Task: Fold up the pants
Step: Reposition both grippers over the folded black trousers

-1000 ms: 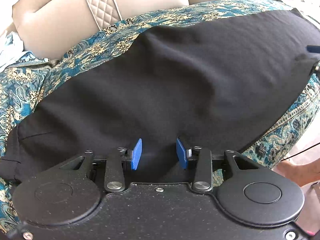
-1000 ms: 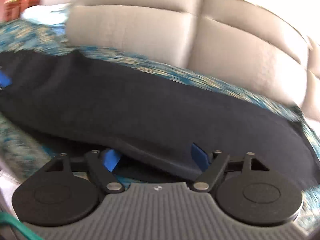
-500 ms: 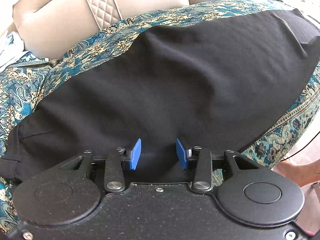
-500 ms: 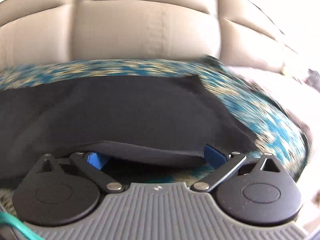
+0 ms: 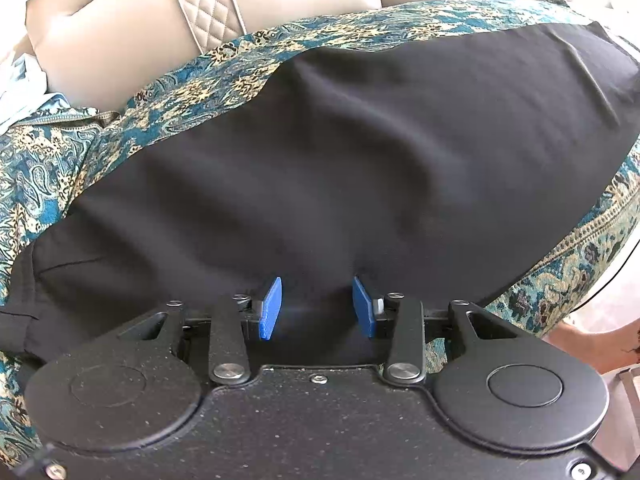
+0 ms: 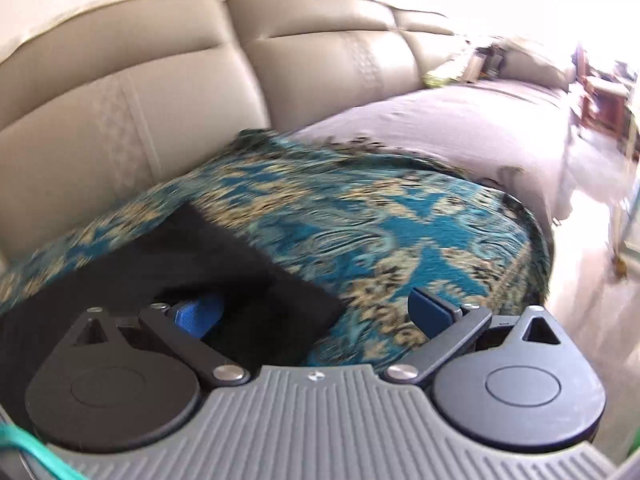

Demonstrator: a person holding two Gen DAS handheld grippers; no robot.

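Two grippers, both with fingers apart: left gripper (image 5: 317, 307) over the black pants (image 5: 360, 152); right gripper (image 6: 316, 310) at the pants' corner on the throw (image 6: 380, 220).

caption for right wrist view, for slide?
Right tongs open over the corner of the black pants on a blue patterned cover.

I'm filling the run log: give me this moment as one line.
black fabric pants: flat on teal patterned cover | left gripper: open above pants | right gripper: open at pants end
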